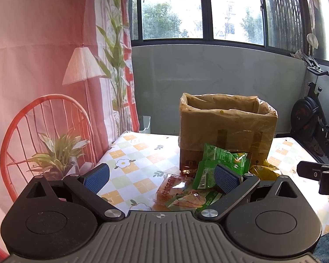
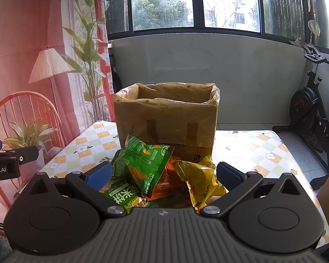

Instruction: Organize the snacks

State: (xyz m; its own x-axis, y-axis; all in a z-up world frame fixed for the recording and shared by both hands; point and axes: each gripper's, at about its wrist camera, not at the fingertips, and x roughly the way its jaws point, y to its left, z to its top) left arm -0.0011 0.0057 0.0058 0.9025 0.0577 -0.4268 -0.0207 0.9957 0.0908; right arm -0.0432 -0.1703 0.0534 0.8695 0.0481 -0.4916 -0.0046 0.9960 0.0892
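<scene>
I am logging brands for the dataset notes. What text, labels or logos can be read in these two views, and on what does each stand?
"obot.AI", cut off at the frame edge: left gripper.
"米";, a large white character: flat green snack bag.
Print on the upright green chip bag, orange-and-clear packet and cardboard box: too small or blurred.

One cardboard box [image 2: 166,118], three green snack packets [image 2: 142,162], one yellow packet [image 2: 199,177].

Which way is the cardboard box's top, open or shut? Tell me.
Open. The cardboard box stands upright with no flaps over it; a plastic liner folds over its rim. Whether anything lies inside cannot be told.
</scene>
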